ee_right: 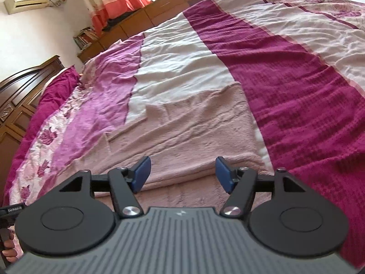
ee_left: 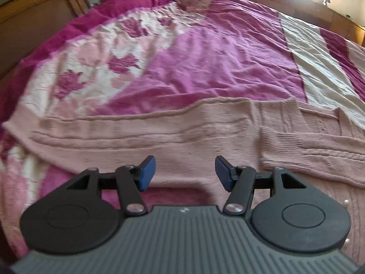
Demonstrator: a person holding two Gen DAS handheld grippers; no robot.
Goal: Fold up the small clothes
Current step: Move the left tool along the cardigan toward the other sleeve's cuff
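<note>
A wooden headboard (ee_right: 20, 96) stands at the left edge, an air conditioner (ee_right: 27, 1) upper left. On the magenta bedspread (ee_left: 216, 57), the pink sweater (ee_left: 159, 141) lies flat across the lower frame, long axis left-right. The left gripper (ee_left: 185, 173) and right gripper (ee_right: 183, 174) are spread wide and pinch nothing.

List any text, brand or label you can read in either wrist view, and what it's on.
"GenRobot.AI": white print on a black part at the left edge of the right wrist view.
Small pale logo mark on each gripper body: no letters legible.
Air conditioner: any marking too small to read.
</note>
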